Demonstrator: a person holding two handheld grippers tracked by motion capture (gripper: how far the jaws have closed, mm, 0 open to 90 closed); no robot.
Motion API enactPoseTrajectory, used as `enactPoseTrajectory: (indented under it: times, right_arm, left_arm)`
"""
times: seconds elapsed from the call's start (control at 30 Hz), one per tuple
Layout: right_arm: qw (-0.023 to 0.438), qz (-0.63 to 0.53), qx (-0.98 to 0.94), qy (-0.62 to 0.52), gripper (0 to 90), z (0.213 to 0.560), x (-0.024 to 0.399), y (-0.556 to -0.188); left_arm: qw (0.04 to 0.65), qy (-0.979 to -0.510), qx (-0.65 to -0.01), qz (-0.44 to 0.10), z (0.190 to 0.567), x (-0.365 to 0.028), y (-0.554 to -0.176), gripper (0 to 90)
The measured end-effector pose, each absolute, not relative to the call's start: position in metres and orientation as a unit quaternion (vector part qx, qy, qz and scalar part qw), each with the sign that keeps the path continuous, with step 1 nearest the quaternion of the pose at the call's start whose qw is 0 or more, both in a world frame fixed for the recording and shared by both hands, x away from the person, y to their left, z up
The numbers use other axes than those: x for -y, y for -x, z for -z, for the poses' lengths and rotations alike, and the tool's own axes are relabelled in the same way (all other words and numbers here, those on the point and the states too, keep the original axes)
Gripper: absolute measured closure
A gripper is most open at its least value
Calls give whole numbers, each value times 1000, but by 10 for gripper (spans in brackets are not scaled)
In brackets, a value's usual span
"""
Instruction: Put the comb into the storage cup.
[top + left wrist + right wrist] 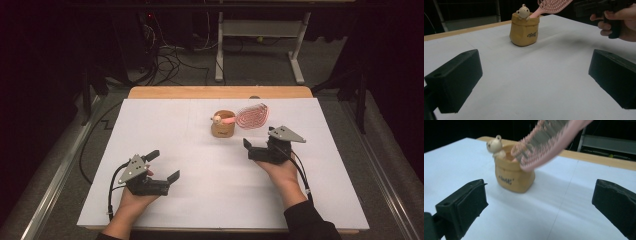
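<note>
The pink hairbrush (252, 115) already stands handle-down in the bear-trimmed holder (223, 127); right claw (256, 143) and left claw (164, 166) are both released, nothing apparently left.

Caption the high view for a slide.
Two open hand-held grippers flank a tan holder with a pink hairbrush standing in it.
</note>
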State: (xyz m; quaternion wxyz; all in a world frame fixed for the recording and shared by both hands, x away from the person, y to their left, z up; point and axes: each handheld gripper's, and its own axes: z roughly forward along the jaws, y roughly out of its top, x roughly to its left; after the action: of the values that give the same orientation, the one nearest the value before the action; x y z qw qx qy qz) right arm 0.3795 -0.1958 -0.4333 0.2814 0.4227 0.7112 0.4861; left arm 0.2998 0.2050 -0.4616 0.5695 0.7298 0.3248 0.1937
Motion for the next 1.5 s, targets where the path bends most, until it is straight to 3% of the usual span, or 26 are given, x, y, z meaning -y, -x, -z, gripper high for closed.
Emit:
enactPoseTrajectory:
  times: [0.43, 0.93, 1.5]
  right_arm:
    - [284, -478, -731, -395, 0, 455, 212, -335]
    - [312, -525, -688, -393, 0, 446, 263, -273]
    - [316, -531, -679, -396, 0, 452, 273, -269]
  left_arm:
    - [567, -727, -333, -199, 462, -210, -301, 0]
    - [562, -728, -333, -206, 459, -210, -298, 0]
    - [559, -730, -335, -206, 459, -210, -296, 0]
